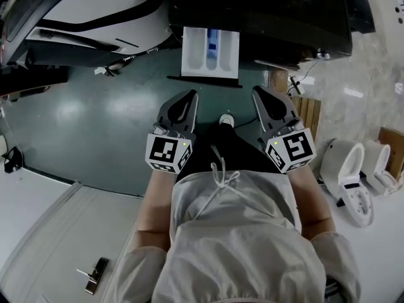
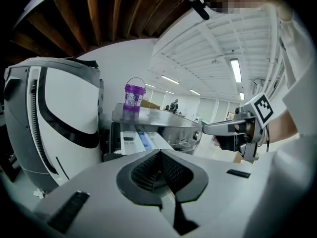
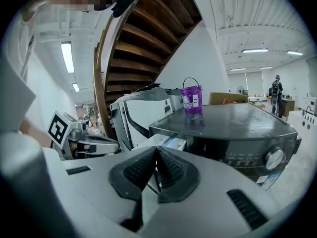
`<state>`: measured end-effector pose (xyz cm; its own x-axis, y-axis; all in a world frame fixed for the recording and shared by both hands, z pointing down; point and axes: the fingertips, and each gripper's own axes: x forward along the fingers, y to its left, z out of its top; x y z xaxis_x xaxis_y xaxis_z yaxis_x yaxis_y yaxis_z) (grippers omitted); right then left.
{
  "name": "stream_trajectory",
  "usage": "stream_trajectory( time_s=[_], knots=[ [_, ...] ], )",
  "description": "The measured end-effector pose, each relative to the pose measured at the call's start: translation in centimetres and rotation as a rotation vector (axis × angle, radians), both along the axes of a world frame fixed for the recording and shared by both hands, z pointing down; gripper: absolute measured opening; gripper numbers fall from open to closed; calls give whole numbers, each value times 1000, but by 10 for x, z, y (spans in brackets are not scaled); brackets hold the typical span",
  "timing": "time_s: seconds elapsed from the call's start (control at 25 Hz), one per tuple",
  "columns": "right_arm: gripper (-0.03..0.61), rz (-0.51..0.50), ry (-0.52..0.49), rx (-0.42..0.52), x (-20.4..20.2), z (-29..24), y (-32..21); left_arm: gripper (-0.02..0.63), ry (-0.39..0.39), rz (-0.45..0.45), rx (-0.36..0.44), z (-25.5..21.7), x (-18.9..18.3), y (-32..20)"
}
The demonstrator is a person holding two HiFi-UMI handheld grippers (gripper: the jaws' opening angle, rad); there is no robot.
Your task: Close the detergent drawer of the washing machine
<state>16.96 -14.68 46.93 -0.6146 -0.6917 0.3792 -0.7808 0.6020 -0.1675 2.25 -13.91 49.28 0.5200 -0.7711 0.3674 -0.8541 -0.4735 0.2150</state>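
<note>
Your washing machine [image 1: 284,17] is dark and cut off at the top of the head view, so its front detail is unreadable there. The detergent drawer [image 1: 210,52] sticks out open toward you, white with a blue part. In both gripper views the jaws hide much of it. Your left gripper [image 1: 190,95] and right gripper [image 1: 258,91] hover just short of the drawer, side by side. Both have their fingers pressed together, gripping nothing. A purple bucket [image 3: 191,98] stands on the machine top.
</note>
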Motion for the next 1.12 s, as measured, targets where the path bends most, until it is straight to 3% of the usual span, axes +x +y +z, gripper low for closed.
stream_trajectory(
  time_s=[0.44, 0.76, 0.96, 1.12],
  knots=[
    [8, -2, 9, 10, -3, 33, -9, 20, 2, -23, -27, 50, 9, -13],
    [8, -20, 43, 48, -3, 35, -6, 18, 25, -18, -18, 53, 8, -16],
    [8, -5, 24, 71, -2, 30, -11, 18, -13, -9, -14, 53, 14, -32],
    [8, -7, 27, 89, -3, 27, -14, 18, 14, -30, -14, 53, 13, -48]
  ],
)
